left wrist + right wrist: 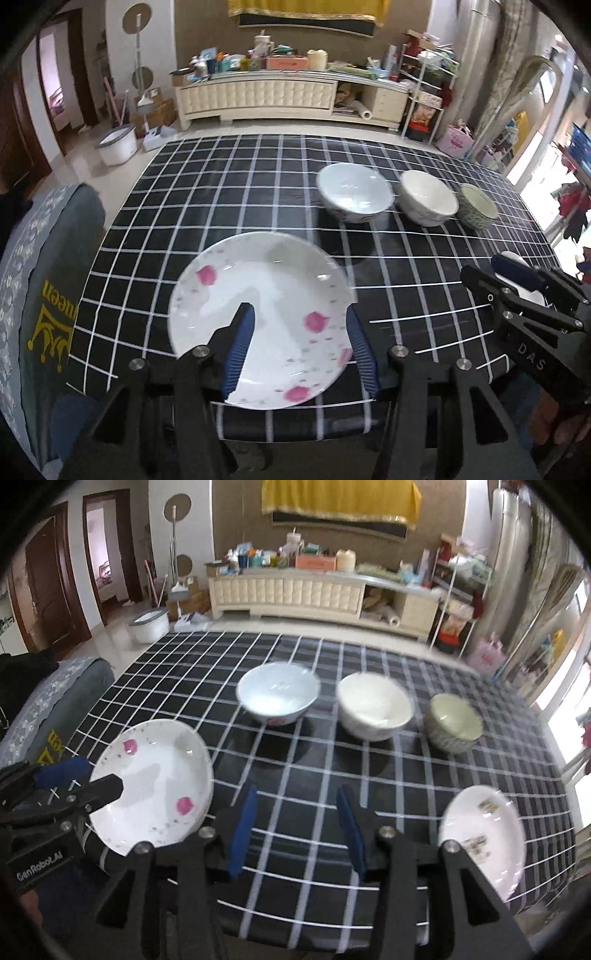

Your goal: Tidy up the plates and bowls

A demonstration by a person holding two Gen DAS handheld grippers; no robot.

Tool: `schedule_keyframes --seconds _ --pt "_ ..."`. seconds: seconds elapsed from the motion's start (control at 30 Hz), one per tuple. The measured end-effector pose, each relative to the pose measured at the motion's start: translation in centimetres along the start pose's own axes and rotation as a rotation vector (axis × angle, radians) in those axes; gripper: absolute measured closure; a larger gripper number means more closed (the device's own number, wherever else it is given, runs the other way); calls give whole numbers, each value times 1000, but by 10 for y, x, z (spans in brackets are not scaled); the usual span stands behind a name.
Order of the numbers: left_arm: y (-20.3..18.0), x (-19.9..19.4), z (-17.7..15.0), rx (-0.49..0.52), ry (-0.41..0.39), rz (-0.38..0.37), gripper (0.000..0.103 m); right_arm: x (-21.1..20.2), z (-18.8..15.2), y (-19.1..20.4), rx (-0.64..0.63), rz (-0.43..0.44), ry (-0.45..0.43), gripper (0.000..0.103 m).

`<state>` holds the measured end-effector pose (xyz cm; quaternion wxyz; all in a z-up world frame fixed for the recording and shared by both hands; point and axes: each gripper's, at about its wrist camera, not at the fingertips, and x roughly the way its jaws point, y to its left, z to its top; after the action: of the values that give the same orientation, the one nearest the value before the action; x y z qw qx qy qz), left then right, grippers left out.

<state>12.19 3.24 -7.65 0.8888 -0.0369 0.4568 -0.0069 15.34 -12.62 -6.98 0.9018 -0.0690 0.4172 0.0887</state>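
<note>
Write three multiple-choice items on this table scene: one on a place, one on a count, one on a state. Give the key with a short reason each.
1. Where does the pink-flowered plate lie?
A. At the near left of the table
B. Behind the bowls
C. Inside a bowl

2. How many bowls stand in the row across the table?
A. Two
B. Three
C. Five

3. What is between the right gripper's fingers?
A. A bowl
B. A plate's rim
C. Nothing

Key:
1 A: the right wrist view shows it near-left, by the left gripper.
2 B: a bluish-white bowl, a cream bowl and a patterned green bowl.
3 C: only tablecloth shows in the gap.
</note>
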Motion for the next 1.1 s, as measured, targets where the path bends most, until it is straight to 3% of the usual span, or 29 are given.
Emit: schedule_keyframes --seconds 0.17,0.23,0.47,0.6,0.73,1.1 --pt "-39 -2 6 47 -4 -32 47 -8 -3 -41 92 27 46 50" --pt "-56 -3 8 72 -5 -45 47 -11 -7 -59 122 16 53 42" --pt "-112 1 21 141 -3 -86 42 -25 -23 -108 189 -29 51 36" --pt "-146 5 23 210 -1 -110 42 -28 -34 -142 251 -58 58 25" --pt "-185 14 24 280 8 -135 42 -25 -41 -170 281 -75 79 25" --pt "-254 57 34 332 103 -185 42 -6 -56 -232 337 -112 154 24"
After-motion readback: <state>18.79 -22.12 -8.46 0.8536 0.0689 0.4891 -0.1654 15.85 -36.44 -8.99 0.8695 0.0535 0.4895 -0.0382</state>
